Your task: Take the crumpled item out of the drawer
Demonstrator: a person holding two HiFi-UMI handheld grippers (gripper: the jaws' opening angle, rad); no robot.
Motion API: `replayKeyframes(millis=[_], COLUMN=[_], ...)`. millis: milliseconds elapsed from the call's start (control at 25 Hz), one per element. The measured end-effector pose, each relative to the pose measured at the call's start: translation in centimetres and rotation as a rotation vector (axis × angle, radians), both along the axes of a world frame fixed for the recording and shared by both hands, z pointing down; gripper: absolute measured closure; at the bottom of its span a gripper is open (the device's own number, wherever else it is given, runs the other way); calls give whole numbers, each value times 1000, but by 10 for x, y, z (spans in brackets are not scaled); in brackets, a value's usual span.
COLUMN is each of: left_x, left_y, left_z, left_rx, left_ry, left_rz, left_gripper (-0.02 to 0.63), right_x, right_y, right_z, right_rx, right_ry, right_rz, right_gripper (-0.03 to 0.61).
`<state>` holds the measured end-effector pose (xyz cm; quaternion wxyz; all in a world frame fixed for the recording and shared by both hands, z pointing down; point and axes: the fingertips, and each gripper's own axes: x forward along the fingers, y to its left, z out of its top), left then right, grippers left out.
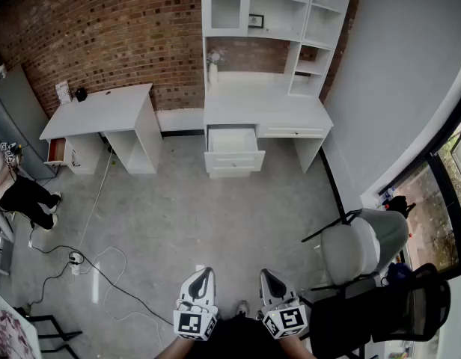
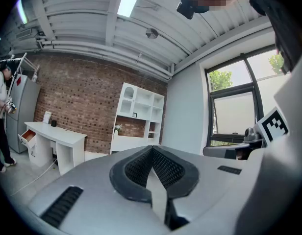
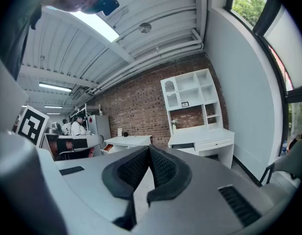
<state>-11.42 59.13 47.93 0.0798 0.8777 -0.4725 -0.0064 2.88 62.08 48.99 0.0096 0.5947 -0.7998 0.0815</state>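
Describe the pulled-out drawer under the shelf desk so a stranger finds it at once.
Against the brick wall stands a white desk topped by shelves. Under its left half, the white drawer is pulled out toward the room, while the drawer to its right is shut flush.

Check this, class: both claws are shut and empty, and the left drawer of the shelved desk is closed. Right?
No: the head view shows that drawer pulled open. The left claw and right claw are indeed shut and empty.
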Motion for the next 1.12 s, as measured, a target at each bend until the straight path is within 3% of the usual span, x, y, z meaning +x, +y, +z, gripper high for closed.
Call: replayKeyframes(millis=[680,1120], left_x=[33,58], left_y=[-1,-31], left_z=[5,25], left_rx=[-10,-52], left_ry=[-8,-54], left_rz=[13,-51], left_gripper=[589,589], right_x=[29,76], right_y=[-1,-43], right_z=[1,32], right_rx=[7,-25], right_ry=[-16,-12], right_rz=[2,-43], right_gripper=[565,565])
